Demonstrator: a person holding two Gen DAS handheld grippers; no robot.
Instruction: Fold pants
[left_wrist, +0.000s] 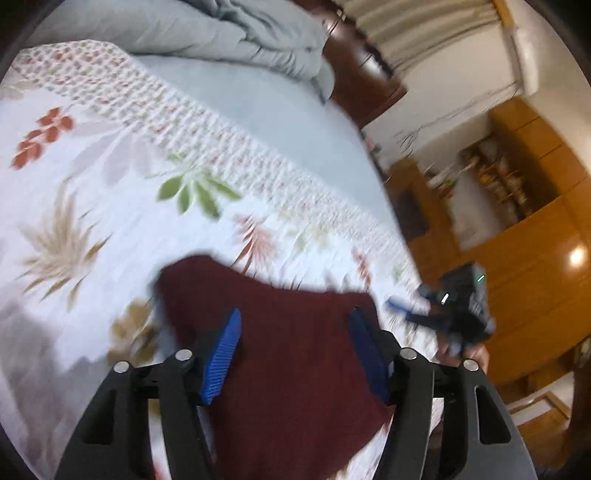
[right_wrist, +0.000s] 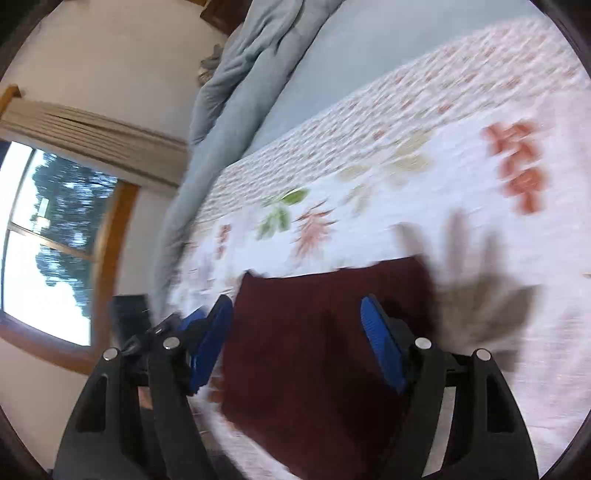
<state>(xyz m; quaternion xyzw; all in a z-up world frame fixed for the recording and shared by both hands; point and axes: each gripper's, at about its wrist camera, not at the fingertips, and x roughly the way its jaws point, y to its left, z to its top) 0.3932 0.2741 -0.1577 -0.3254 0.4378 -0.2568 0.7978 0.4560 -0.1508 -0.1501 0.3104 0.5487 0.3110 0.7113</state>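
Note:
The dark red pants (left_wrist: 288, 354) lie folded flat on the floral bedspread (left_wrist: 92, 177). My left gripper (left_wrist: 295, 325) is open above them, its blue pads spread wide with nothing between. My right gripper shows in the left wrist view (left_wrist: 406, 308) at the pants' right edge, blurred. In the right wrist view the pants (right_wrist: 317, 350) lie below my open right gripper (right_wrist: 299, 314), and my left gripper (right_wrist: 184, 321) appears at the left edge of the pants. Both views are motion-blurred.
A crumpled grey duvet (left_wrist: 229, 37) lies at the head of the bed on a pale blue sheet (left_wrist: 280, 110). Wooden cabinets (left_wrist: 524, 229) stand beyond the bed's right side. A window (right_wrist: 48, 243) with a wooden frame is on the left wall.

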